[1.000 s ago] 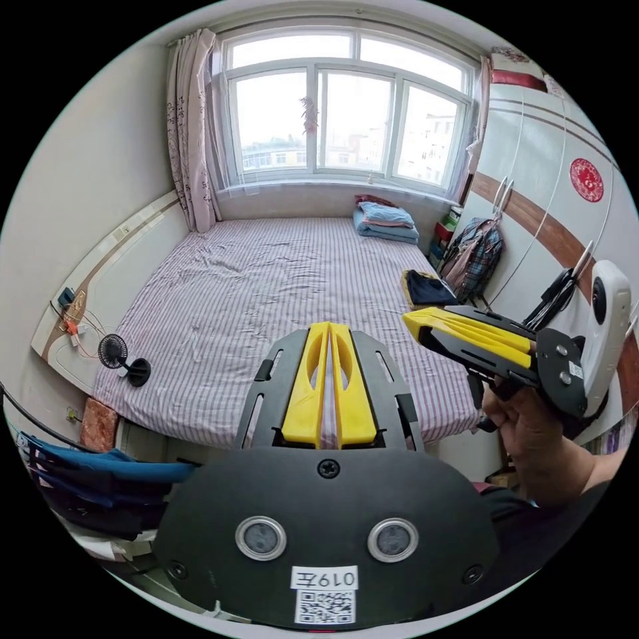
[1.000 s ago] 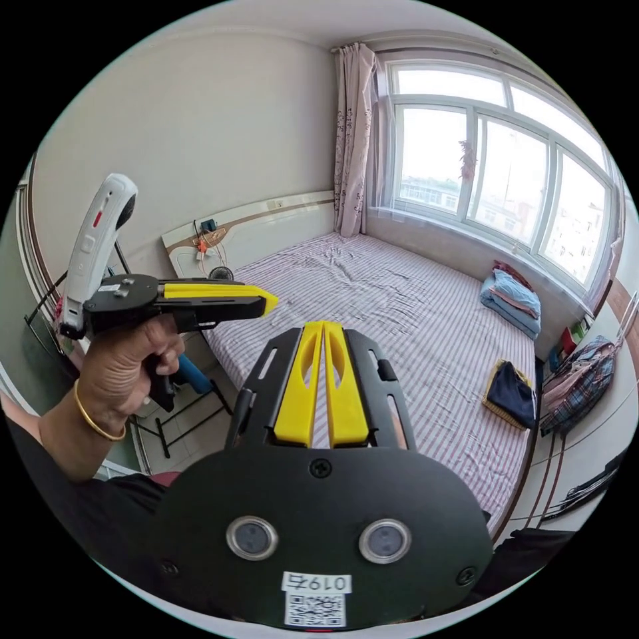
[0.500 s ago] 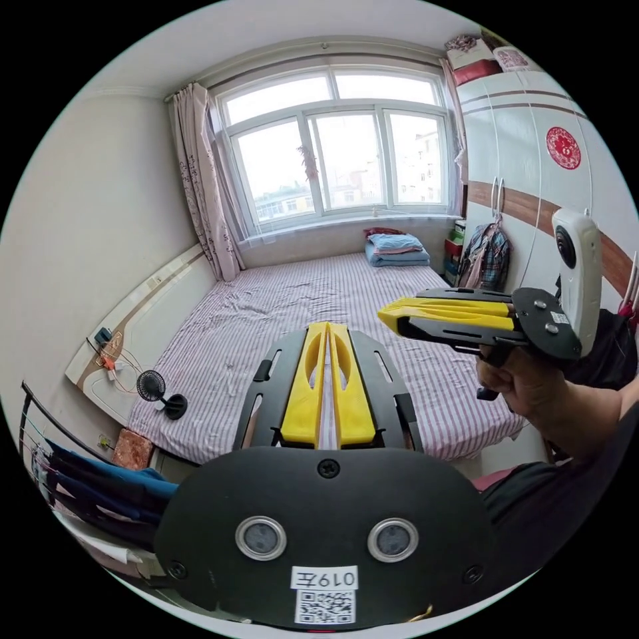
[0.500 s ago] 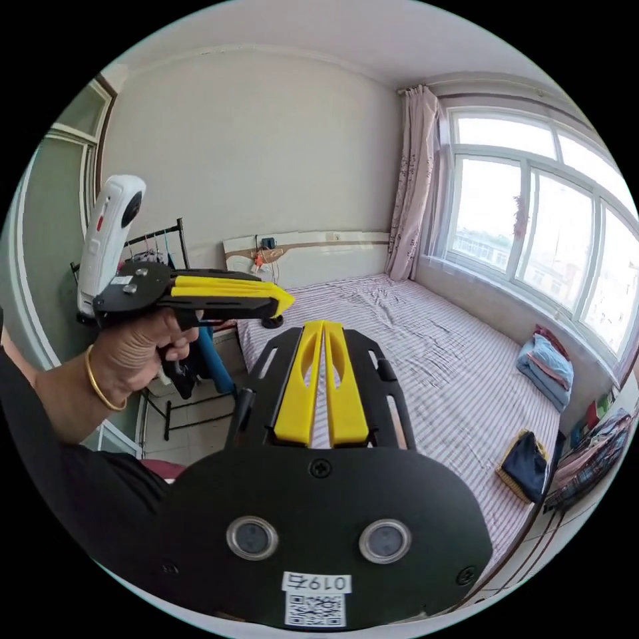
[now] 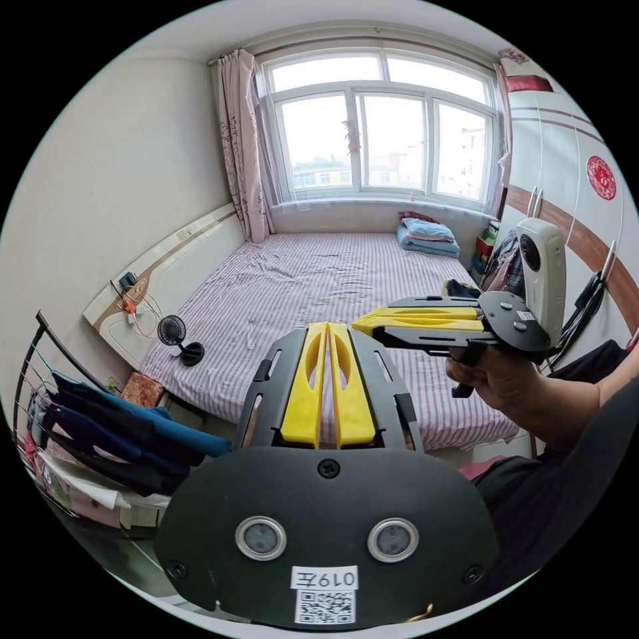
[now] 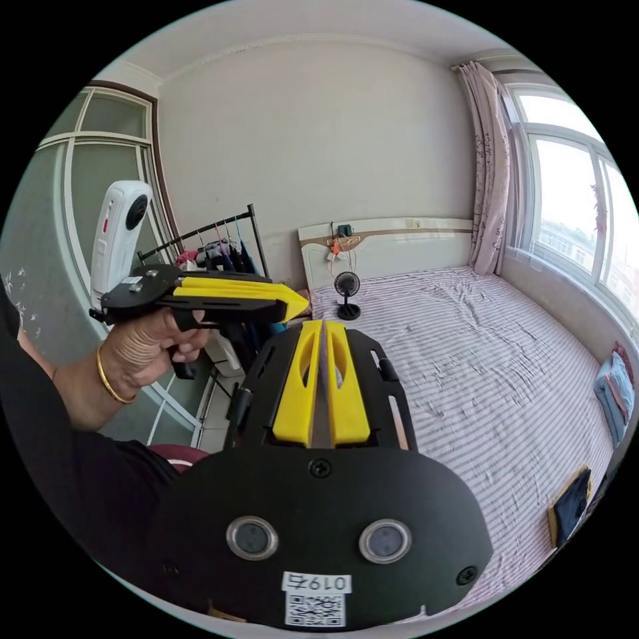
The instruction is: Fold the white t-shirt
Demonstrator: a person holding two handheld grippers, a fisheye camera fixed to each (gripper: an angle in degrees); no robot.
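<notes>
Grippers, left (image 5: 328,327) and right (image 6: 322,326), jaws closed, empty.

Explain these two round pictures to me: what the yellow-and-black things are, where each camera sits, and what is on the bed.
Each picture comes from a fisheye camera riding on a hand-held tool. The left gripper has two yellow jaws, closed together and holding nothing; the right gripper is the same. A person holds one in each hand, so each view also catches the other tool from the side. Ahead is a bed with a striped sheet. On it lie a folded stack of bedding near the window, a small black fan by the headboard, and a dark folded item at the edge. I can't pick out a white t-shirt.
</notes>
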